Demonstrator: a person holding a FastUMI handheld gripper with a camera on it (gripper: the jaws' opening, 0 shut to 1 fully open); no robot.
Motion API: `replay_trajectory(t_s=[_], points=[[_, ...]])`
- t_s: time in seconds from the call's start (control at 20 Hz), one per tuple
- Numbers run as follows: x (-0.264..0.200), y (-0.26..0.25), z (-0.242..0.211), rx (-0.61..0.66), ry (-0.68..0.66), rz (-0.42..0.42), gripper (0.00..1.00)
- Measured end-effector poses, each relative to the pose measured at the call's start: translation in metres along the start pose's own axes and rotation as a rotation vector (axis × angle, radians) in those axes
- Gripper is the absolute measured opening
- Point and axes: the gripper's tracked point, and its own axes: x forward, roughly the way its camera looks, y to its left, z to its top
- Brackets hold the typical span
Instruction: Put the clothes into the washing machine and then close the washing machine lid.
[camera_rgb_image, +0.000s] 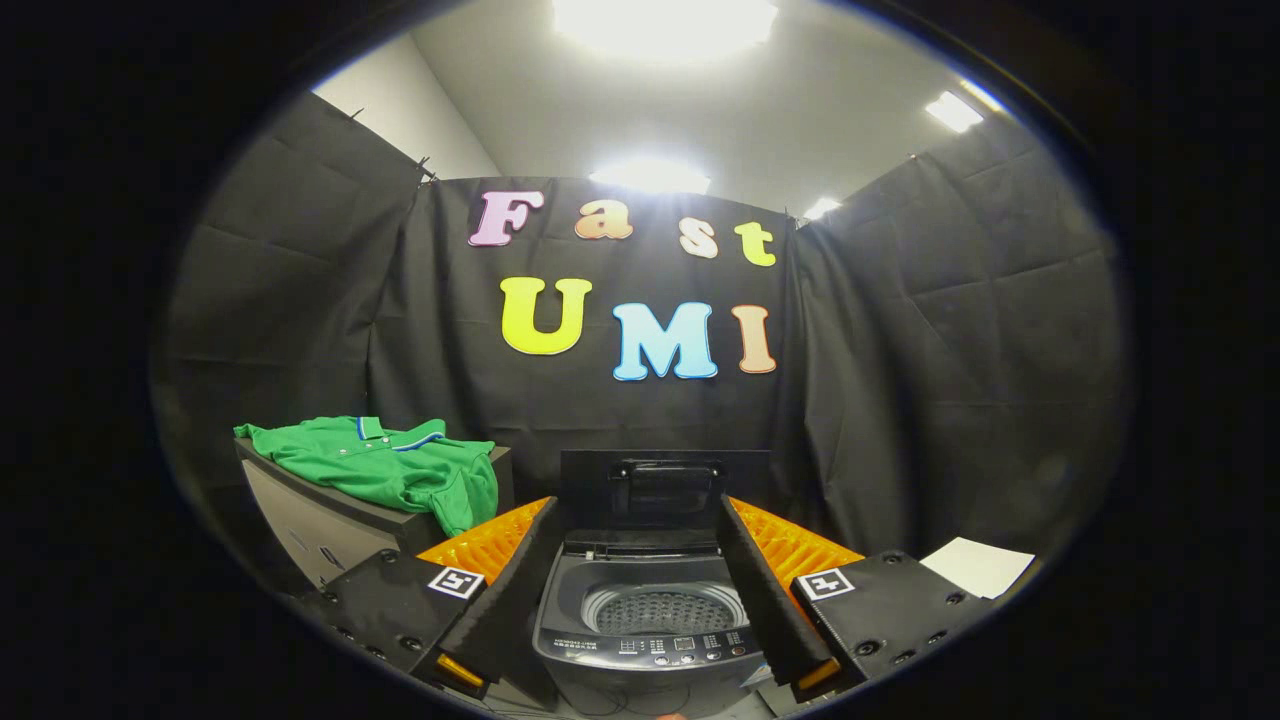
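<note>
Green shirt (390, 468) lies crumpled on top of a grey cabinet (320, 525), one corner of it hanging over the cabinet's front edge. It sits to the left of the washer (650, 625) and beyond the left finger, well apart from both fingers. The washer stands just ahead of the gripper (640, 560), framed between the two fingers. Its lid (662, 490) is up, standing upright at the back against the black cloth wall (900, 380), and the perforated drum (662, 610) shows through the open top. A row of buttons (680, 646) runs along the washer's front edge. The gripper's fingers are spread wide, with nothing between them but the view of the washer. A white sheet (977, 565) lies flat to the right, beyond the right finger. Ceiling lights (660, 20) glare overhead.
</note>
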Motion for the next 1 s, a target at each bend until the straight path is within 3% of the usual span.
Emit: replay_trajectory(t_s=[0.5, 1.0], points=[[0.027, 0.031, 0.025, -0.013, 0.002, 0.052, 0.98], [0.069, 0.104, 0.059, -0.016, 0.023, 0.156, 0.98]])
